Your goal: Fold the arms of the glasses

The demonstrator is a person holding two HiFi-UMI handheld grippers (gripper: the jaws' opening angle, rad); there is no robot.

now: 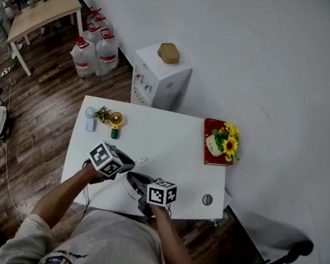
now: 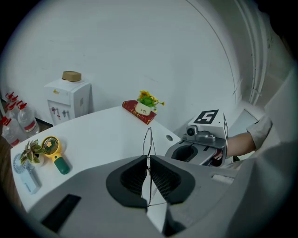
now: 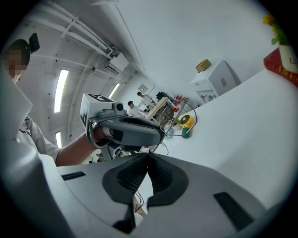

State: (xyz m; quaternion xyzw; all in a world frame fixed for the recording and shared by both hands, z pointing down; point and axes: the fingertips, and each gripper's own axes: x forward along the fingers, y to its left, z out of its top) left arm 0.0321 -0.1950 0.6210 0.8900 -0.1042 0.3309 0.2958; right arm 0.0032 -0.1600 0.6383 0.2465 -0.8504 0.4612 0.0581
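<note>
**Glasses in grip.** The thin-wired glasses [image 2: 148, 139] are clamped edge-on between the closed jaws of the left hand-held gripper [image 2: 148, 162]. They are held above the white worktop [image 2: 102, 135], near its front edge. The right hand-held gripper [image 3: 148, 160] is held just beside, with its jaws pressed together.

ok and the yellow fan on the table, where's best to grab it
Probably the green handle, from above with the jaws across it. The yellow fan lies flat, the handle is its narrow part, and it points away from the small plant crowding the other end.
</note>
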